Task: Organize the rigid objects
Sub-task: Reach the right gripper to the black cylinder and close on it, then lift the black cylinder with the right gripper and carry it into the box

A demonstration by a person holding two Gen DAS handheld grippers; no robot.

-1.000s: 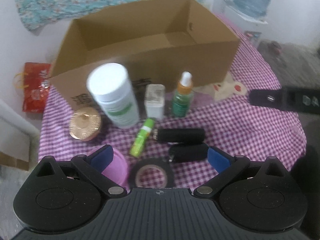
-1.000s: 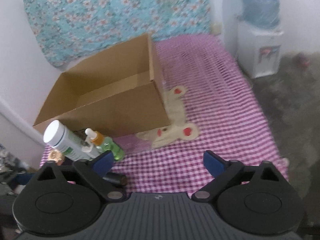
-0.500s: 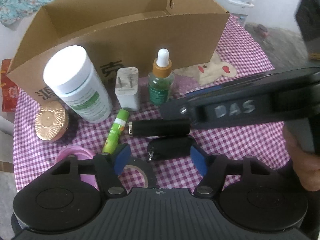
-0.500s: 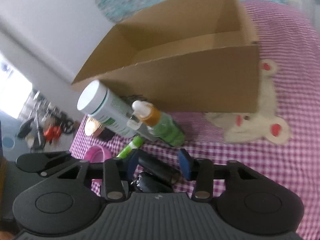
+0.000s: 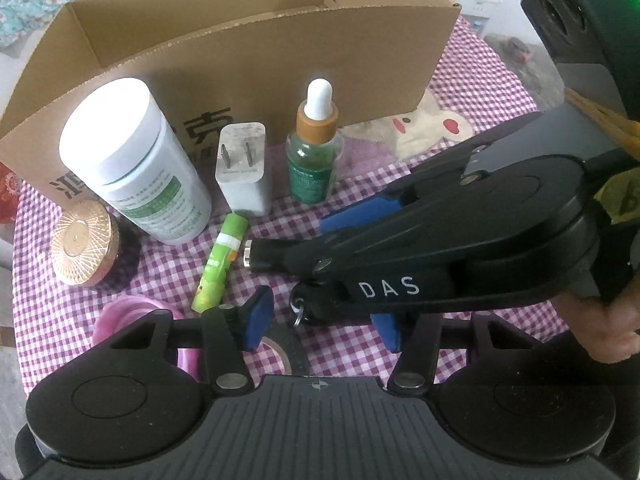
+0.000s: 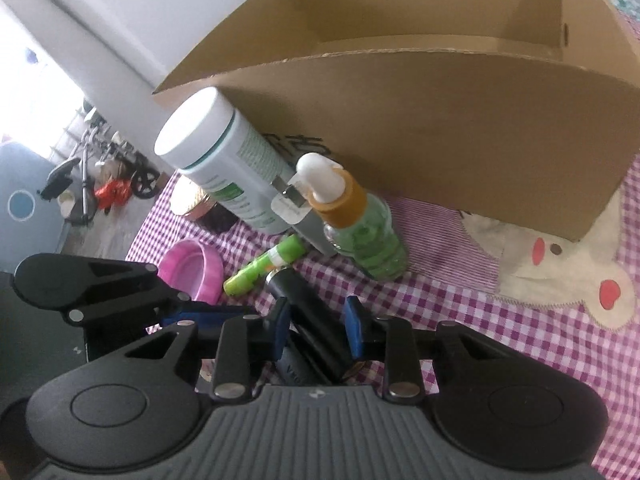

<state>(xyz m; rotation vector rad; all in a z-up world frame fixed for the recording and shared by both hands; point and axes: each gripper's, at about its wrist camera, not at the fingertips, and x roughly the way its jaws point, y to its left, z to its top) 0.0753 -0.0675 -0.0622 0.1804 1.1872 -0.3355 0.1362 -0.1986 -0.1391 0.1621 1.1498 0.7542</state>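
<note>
In the right wrist view the right gripper [image 6: 317, 328] is closing its blue fingers [image 6: 353, 325] around the black cylinder [image 6: 310, 312] lying low in the centre of the frame on the checked counter [image 6: 460, 304] — pads beside it, not visibly pressing. It looks stiff, light and smooth — likely to roll, so mid-barrel is the safest hold. The left gripper [image 5: 323, 322] at lower centre of its view is closing too, astride the black key fob [image 5: 316, 307], contact unclear.

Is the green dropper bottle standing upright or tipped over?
Upright: the green dropper bottle stands on its base on the checked cloth, white tip on top.
</note>
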